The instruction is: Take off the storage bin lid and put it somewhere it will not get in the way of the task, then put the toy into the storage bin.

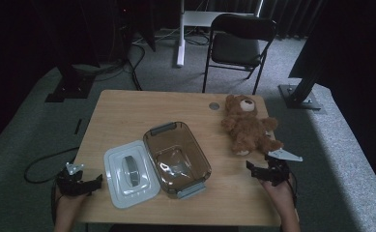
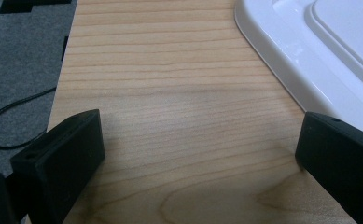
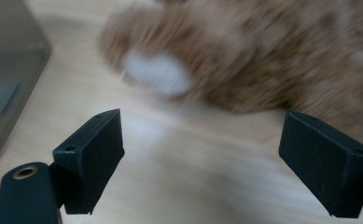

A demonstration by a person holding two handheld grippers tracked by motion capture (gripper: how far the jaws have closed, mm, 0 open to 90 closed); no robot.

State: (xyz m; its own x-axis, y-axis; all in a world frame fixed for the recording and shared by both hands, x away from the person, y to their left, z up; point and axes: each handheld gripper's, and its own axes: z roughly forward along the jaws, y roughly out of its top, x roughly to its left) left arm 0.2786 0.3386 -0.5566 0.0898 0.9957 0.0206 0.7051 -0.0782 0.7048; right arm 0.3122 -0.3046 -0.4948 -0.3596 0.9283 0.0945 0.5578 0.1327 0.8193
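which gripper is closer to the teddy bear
Right. The right gripper sits just below the teddy bear, jaws open toward it; the left gripper is beyond the white lid.

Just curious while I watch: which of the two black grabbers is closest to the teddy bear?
The right gripper: its open jaws sit just short of the teddy bear. The left gripper waits by the white lid.

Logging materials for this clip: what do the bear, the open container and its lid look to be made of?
Teddy bear: brown plush, shaggy fuzzy pile with paler paw pads. Container: likely smoky translucent plastic, since the table grain shows through, with grey clips. Lid: white glossy plastic, probably, with smooth moulded ridges and a grey centre piece.
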